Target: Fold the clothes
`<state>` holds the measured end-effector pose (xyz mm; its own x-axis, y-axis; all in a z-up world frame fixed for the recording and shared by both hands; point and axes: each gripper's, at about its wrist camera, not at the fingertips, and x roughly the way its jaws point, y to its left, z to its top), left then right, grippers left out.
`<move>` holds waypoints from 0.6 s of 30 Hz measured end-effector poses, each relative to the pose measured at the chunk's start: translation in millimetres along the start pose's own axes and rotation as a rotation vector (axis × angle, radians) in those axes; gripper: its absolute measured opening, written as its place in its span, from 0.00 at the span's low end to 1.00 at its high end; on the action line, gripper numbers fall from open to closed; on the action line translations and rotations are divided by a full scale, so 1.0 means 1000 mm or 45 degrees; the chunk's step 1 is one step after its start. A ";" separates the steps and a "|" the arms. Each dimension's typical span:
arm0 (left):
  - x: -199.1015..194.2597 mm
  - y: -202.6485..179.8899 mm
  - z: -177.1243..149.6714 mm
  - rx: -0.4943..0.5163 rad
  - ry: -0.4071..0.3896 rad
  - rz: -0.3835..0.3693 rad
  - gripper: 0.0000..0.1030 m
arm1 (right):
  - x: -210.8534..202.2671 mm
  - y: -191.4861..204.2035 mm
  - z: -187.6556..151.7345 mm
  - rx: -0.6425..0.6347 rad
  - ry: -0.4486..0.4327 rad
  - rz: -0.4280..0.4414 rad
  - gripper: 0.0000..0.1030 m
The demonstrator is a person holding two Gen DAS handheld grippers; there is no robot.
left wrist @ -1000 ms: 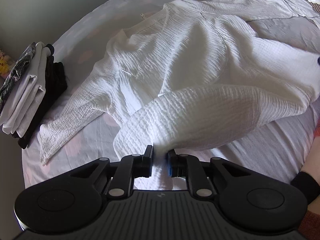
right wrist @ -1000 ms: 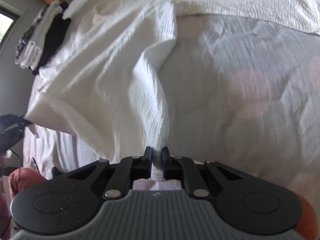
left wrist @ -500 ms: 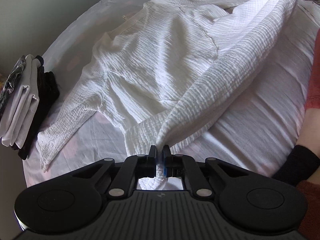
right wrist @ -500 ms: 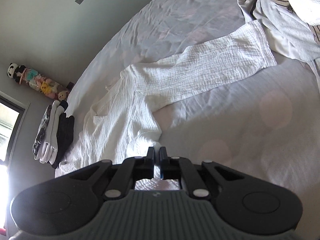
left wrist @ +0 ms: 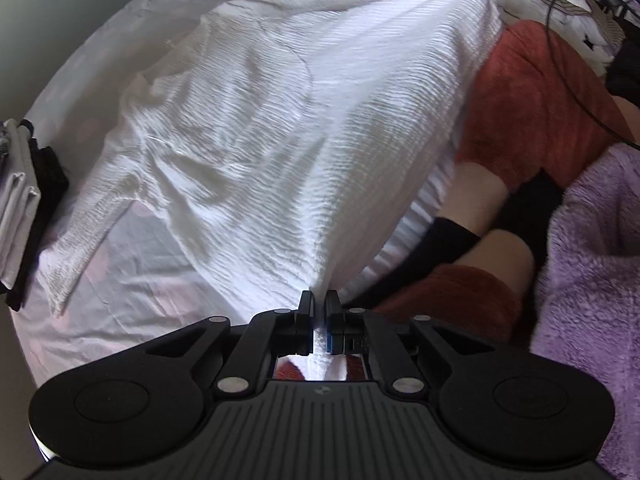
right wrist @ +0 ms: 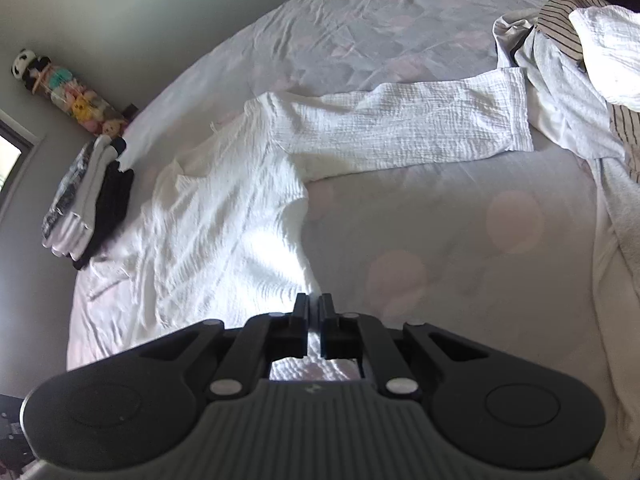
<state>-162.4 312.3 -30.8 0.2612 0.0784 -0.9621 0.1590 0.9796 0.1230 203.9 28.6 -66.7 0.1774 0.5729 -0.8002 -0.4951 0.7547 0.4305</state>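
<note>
White crinkled shirt (left wrist: 280, 140) is lying spread on the bed (right wrist: 440, 220), its hem edge lifted and stretched between my two tools. I am pinching one hem corner in the left gripper (left wrist: 319, 312), jaws clamped shut on the cloth, and the other corner in the right gripper (right wrist: 314, 312), also closed on fabric. I am judging the main risk to be the thin pinch slipping out if I pull the span too taut, or the far sleeve (right wrist: 420, 128) dragging and bunching as I carry the hem over, giving a crooked fold. That sleeve's cuff is lying just beside the unfolded pile (right wrist: 580, 80), so it could be snagging there. A folded stack (right wrist: 88, 200) is sitting at the bed's left edge, well apart. The person's knees (left wrist: 520, 112) are crowding the near edge under the lifted hem.
</note>
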 end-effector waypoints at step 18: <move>0.043 0.008 0.003 -0.015 0.083 0.008 0.43 | 0.044 -0.008 -0.020 -0.137 0.177 -0.171 0.27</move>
<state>-147.4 322.7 -70.3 0.1992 0.0964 -0.9752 0.1458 0.9812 0.1267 199.1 41.5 -113.9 0.1330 0.4142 -0.9004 -0.5643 0.7785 0.2747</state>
